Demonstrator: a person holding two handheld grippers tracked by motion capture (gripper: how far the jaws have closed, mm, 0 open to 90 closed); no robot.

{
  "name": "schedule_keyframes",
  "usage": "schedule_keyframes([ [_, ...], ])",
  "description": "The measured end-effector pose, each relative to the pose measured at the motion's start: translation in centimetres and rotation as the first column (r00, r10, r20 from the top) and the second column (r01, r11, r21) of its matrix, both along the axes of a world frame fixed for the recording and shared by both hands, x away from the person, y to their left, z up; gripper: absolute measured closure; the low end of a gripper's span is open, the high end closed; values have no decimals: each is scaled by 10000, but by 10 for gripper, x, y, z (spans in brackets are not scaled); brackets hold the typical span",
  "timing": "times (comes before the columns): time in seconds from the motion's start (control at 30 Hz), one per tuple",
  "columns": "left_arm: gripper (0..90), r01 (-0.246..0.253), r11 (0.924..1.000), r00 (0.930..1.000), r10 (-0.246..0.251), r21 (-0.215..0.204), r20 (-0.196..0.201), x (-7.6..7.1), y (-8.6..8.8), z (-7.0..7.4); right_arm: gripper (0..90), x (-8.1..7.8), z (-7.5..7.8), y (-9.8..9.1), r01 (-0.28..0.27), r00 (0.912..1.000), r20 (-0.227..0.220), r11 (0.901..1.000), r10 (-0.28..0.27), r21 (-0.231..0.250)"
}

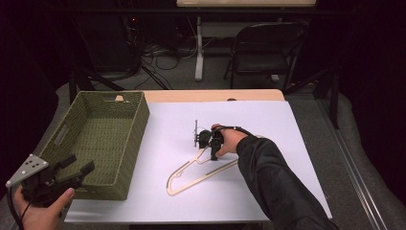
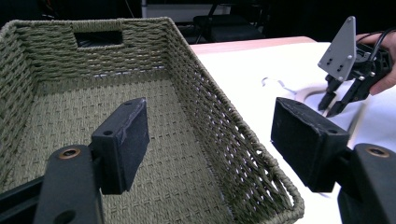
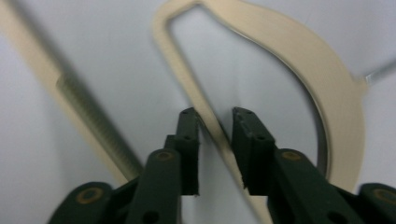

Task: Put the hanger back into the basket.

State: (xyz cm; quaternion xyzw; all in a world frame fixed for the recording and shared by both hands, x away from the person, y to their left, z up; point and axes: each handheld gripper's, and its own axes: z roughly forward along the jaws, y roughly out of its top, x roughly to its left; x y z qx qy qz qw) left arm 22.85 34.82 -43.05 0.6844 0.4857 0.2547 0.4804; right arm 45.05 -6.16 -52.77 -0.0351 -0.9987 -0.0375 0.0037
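A pale wooden hanger (image 1: 201, 173) with a metal hook lies flat on the white table sheet (image 1: 268, 124). My right gripper (image 1: 212, 155) points down at it, just below the hook. In the right gripper view the hanger (image 3: 336, 93) has a thin bar running between the jaws of the right gripper (image 3: 215, 116). The bar lies against one pad, with a narrow gap to the other. My left gripper (image 1: 79, 163) hovers open and holds nothing at the near corner of a green woven basket (image 1: 139, 124). The left gripper view shows that gripper (image 2: 210, 135) over the basket (image 2: 201, 93), with the right gripper (image 2: 334, 105) farther off.
The basket is empty and has a handle slot (image 2: 99, 38) in its far wall. A wooden table edge (image 1: 215, 95) shows beyond the sheet. Behind the table stand a folding chair (image 1: 265, 48) and a white table leg (image 1: 198, 48), with cables on the floor.
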Motion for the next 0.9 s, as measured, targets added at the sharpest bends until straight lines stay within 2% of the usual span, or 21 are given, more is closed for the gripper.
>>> schedule_keyframes([
  [0.03, 278, -4, 10000, 10000, 4, -4, 1, 0, 0, 0, 793, -1, 1, -1, -49, 9999, -116, 9998, 47, -179],
  [0.13, 279, 59, 10000, 10000, -59, 23, 5, 0, -2, 0, 853, -4, 1, -4, -159, 9993, -350, 9995, 148, -289],
  [0.17, 280, 69, 10000, 10000, -69, 45, 1, 1, -3, 0, 853, -3, 2, -5, 111, 9984, -549, 9994, -130, -335],
  [0.33, 284, 247, 9996, 9997, -246, 109, -45, 2, -8, -1, 855, -3, 3, -7, 81, 9990, -440, 9996, -92, -254],
  [0.5, 289, 468, 9988, 9989, -468, 126, -34, 3, -14, 0, 855, -6, 5, -6, -32, 9999, -121, 9999, 30, -167],
  [0.67, 305, 913, 9953, 9958, -912, 324, -50, 4, -29, 0, 855, -16, 14, -2, -501, 9984, 271, 9987, 502, -43],
  [0.77, 316, 1151, 9925, 9933, -1148, 410, -91, 6, -35, 0, 856, -23, 21, -1, -749, 9949, 684, 9971, 739, 121],
  [0.8, 320, 1463, 9882, 9892, -1458, 459, -149, 7, -43, -1, 856, -26, 23, -1, -848, 9933, 801, 9963, 834, 144],
  [0.9, 334, 1868, 9812, 9822, -1856, 477, -298, 11, -55, -5, 856, -36, 30, 0, -1214, 9851, 1243, 9925, 1191, 109],
])
